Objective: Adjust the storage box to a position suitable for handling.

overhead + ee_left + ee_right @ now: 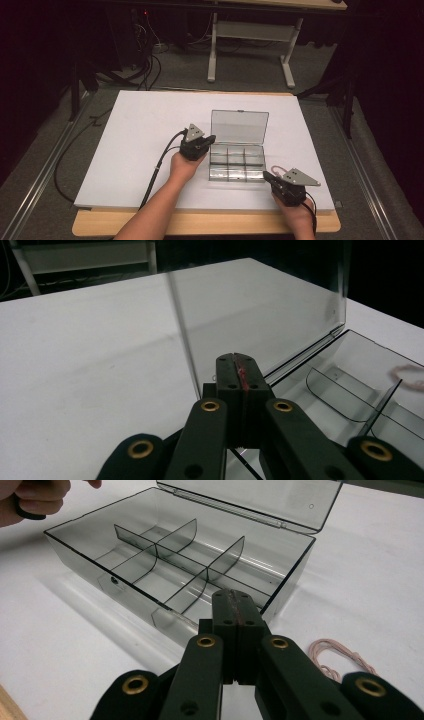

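- Nearest, the right gripper (267, 176) is resting with fingers pressed together, empty; the pink cord loop (336, 656) is lying at its four o'clock, just beside.
- Farther, the left gripper (210, 138) is hovering, fingers together, at the open clear box's (237, 162) nine o'clock on the desk (145, 120).

Left gripper (212, 138) jaws closed, pointing right, right gripper (266, 175) jaws closed, pointing left, forearms low
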{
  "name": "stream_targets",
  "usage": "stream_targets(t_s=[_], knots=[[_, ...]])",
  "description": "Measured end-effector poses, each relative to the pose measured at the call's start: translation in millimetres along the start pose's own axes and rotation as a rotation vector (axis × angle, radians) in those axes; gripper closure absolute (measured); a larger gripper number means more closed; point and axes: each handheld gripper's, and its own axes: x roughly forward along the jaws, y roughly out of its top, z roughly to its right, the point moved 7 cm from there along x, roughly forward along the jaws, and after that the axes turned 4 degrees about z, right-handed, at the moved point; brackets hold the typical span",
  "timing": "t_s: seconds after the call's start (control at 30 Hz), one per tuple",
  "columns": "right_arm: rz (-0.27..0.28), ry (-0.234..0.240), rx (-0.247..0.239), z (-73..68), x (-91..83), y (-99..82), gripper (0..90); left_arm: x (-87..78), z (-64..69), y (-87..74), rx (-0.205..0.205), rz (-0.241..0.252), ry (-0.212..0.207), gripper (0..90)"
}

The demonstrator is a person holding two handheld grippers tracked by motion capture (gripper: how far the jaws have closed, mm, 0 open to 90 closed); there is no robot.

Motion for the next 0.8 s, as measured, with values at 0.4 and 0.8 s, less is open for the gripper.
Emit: stream_targets(t_s=[0.4, 0.8], knots=[[0.000, 0.000, 0.000, -0.4, 0.8, -0.1, 90.0, -4.8, -2.5, -2.2, -0.001, -0.002, 0.006, 90.0], [-0.001, -0.001, 0.002, -0.8, 0.7, 0.3, 90.0, -21.0, -5.4, -10.9, 0.034, -0.020, 0.031, 90.0]])
